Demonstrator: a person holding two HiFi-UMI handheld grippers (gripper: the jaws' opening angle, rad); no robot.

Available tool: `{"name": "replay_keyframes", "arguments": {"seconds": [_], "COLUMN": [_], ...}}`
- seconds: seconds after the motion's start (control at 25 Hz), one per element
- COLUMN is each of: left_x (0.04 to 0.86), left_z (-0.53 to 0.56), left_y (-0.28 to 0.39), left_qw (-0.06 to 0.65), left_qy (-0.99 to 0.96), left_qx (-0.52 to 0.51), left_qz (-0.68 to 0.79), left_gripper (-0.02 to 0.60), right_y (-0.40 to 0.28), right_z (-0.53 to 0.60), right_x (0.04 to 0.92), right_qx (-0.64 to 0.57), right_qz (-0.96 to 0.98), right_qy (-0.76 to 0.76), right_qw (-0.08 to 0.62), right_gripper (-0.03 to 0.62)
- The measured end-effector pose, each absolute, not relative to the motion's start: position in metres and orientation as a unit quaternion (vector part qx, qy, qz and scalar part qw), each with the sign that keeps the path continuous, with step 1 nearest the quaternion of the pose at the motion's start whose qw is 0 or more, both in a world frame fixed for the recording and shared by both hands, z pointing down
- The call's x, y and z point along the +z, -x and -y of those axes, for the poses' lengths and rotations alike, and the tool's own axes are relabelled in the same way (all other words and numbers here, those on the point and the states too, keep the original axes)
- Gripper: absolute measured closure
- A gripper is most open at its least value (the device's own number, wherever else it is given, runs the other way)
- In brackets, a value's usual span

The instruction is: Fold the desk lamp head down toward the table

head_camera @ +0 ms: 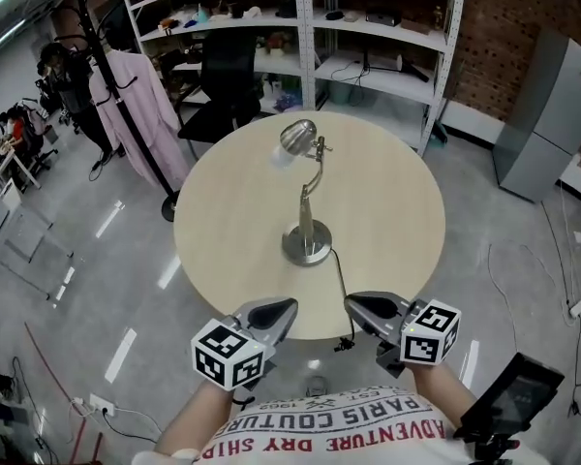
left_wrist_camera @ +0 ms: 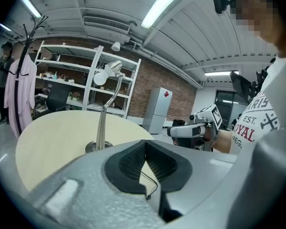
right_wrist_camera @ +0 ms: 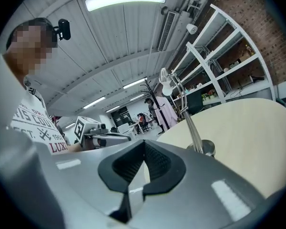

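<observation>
A silver desk lamp stands upright near the middle of the round beige table (head_camera: pixel 223 211), with its base (head_camera: pixel 306 245) toward me and its head (head_camera: pixel 295 139) raised on a bent neck. Both grippers hover at the table's near edge, short of the lamp. My left gripper (head_camera: pixel 287 307) is shut and empty; so is my right gripper (head_camera: pixel 352 304). In the left gripper view the shut jaws (left_wrist_camera: pixel 145 149) point at the lamp base (left_wrist_camera: pixel 97 147), with the head (left_wrist_camera: pixel 105 73) high above. In the right gripper view the shut jaws (right_wrist_camera: pixel 144 149) face the lamp base (right_wrist_camera: pixel 207 148).
The lamp's black cord (head_camera: pixel 341 284) runs off the table's front edge between the grippers. Behind the table stand white shelves (head_camera: pixel 368 27), a black office chair (head_camera: pixel 223 85) and a coat rack with a pink garment (head_camera: pixel 136 105). A grey cabinet (head_camera: pixel 552 114) stands at the right.
</observation>
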State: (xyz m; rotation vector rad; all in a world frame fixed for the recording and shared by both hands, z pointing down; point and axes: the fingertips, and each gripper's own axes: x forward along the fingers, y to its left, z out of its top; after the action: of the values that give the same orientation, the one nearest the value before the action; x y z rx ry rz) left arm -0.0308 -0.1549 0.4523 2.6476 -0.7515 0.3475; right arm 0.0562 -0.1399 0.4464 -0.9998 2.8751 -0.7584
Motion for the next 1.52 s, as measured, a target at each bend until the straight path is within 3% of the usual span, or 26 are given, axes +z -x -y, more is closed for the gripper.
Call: {"name": "replay_keyframes", "arguments": {"seconds": [0.6, 1.04, 1.28, 1.52], "left_x": [0.457, 0.460, 0.470, 0.478], "left_z": [0.240, 0.267, 0.286, 0.294], "left_y": [0.039, 0.039, 0.049, 0.059], "left_qw": [0.177, 0.184, 0.198, 0.210], "left_qy": [-0.937, -0.935, -0.925, -0.919], "left_qx": [0.122, 0.112, 0.105, 0.106], "left_qz": [0.275, 0.283, 0.305, 0.318], "left_gripper": [0.580, 0.580, 0.578, 0.580], "right_y": [-0.056, -0.052, -0.040, -0.027], "right_z": [0.228, 0.297, 0.343, 0.369], "right_x": [0.456, 0.489, 0.512, 0.538], "right_qx": [-0.183, -0.142, -0.120, -0.102], "right_qz": [-0.921, -0.921, -0.920, -0.917], "right_qy": [0.341, 0.350, 0.349, 0.347], "right_qw": [-0.033, -0.101, -0.133, -0.170], "right_gripper": [0.594, 0.523, 0.443, 0.425]}}
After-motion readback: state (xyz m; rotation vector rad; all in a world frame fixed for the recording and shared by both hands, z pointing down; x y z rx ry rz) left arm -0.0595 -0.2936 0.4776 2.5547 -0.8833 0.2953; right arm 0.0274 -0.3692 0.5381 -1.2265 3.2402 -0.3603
